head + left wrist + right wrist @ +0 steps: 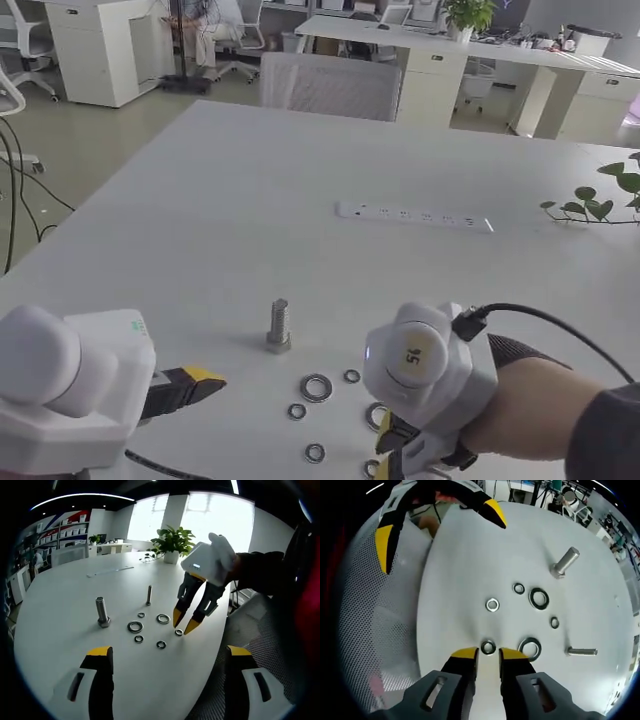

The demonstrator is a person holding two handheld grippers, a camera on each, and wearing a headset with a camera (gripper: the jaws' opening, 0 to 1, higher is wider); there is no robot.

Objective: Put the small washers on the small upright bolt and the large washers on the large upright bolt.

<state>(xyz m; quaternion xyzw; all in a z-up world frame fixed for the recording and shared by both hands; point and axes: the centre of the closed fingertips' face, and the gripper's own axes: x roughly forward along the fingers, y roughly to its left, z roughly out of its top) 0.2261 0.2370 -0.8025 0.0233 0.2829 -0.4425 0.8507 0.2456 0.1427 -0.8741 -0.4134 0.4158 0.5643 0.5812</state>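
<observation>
We are picking up a small washer (488, 647): right claw (488, 654) narrowly parted over it, left claw (169, 651) spread wide, a clean rim pinch comes next.

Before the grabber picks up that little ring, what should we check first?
1. The right gripper is lined up on a small washer: ok, the washer lies at the gap between the tips.
2. Its jaws are open and empty: ok.
3. There is room around that washer: not ok, a large washer lies close beside one jaw and might get nudged.
4. The small bolt is upright and bare: ok.
5. The left gripper is out of the way: ok, it is open and well back from the washers.
</observation>
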